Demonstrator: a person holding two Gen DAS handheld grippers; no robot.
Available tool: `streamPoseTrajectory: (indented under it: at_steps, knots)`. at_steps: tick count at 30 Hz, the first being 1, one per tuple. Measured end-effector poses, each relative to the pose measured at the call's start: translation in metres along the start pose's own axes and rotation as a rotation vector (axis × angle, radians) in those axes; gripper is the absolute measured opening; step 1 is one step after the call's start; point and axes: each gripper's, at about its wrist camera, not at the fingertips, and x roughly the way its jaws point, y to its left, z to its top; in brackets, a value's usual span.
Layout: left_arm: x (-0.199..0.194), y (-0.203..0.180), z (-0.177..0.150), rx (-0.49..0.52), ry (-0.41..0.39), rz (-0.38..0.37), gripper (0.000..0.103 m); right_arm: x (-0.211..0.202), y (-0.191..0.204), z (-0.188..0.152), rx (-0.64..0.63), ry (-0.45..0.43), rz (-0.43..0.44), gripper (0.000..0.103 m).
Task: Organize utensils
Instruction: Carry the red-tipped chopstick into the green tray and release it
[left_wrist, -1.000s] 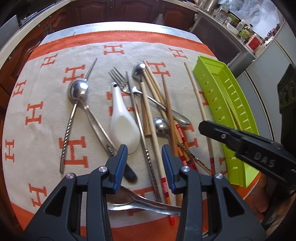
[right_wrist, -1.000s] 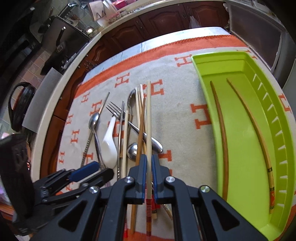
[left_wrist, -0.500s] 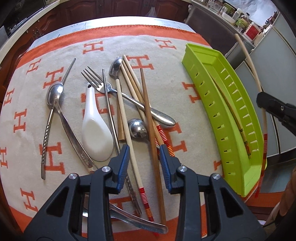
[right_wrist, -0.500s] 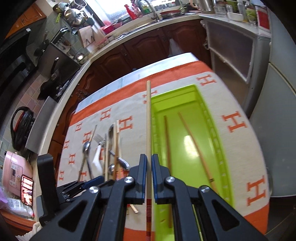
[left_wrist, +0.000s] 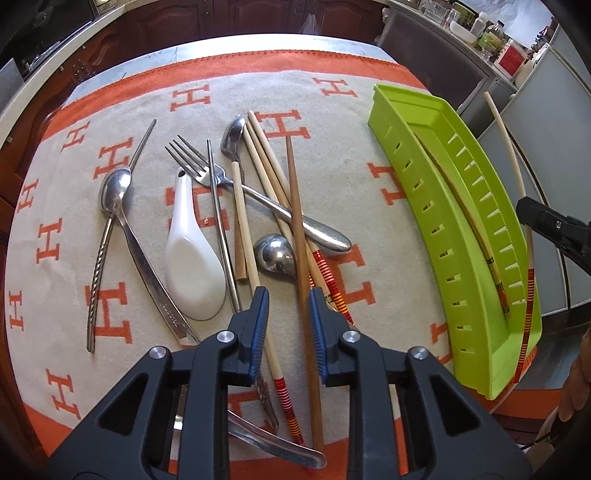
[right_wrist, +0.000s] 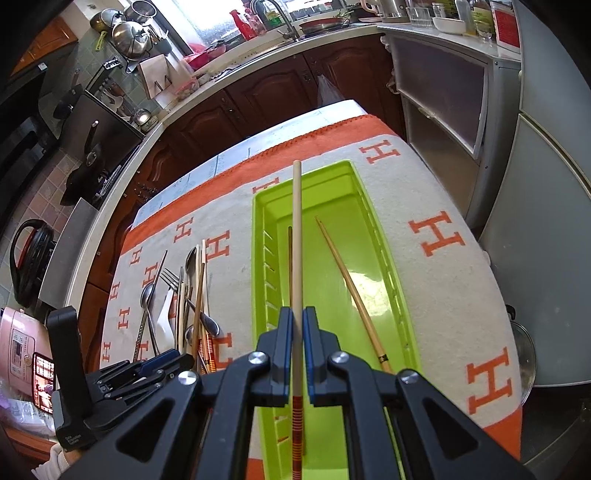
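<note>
**Two chopsticks, two chances to slip**

Kitchen cabinets ring a desk (left_wrist: 332, 48) draped in an orange-lettered cloth (left_wrist: 343, 122). At left, loose cutlery lies heaped: steel spoon (left_wrist: 114, 192), white ceramic spoon (left_wrist: 192, 273), fork (left_wrist: 207, 173), crossed chopsticks. The left hand-held gripper (left_wrist: 286, 325) has just been closing, its jaws part-open around a dark wooden chopstick (left_wrist: 299, 236) and a red-banded one (left_wrist: 258, 280), not yet pinching. It may catch both, or drag the pile. Further right, the right hand-held gripper (right_wrist: 298, 354) is clamped on a pale chopstick (right_wrist: 296, 240) above the green tray (right_wrist: 384, 258), which holds two already. Released askew, it could bridge the slotted wall.
</note>
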Motion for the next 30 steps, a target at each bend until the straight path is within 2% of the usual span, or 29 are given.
streamPoseTrajectory:
  at_steps: [10, 14, 22, 30]
  knots:
    - [0.007, -0.013, -0.002, 0.035, 0.024, 0.011, 0.02, 0.002, -0.003, -0.002, -0.002, 0.009, 0.014, 0.006]
    - [0.008, -0.018, -0.002, 0.042, 0.002, 0.018, 0.005, 0.003, -0.005, -0.003, -0.003, 0.015, 0.011, 0.006]
    - [0.002, -0.004, 0.0, -0.045, -0.01, 0.023, 0.004, 0.019, 0.0, 0.002, -0.042, 0.059, -0.012, 0.006]
    - [-0.037, -0.007, 0.02, -0.089, -0.058, -0.064, 0.004, 0.055, 0.001, 0.008, -0.054, 0.143, -0.017, 0.006]
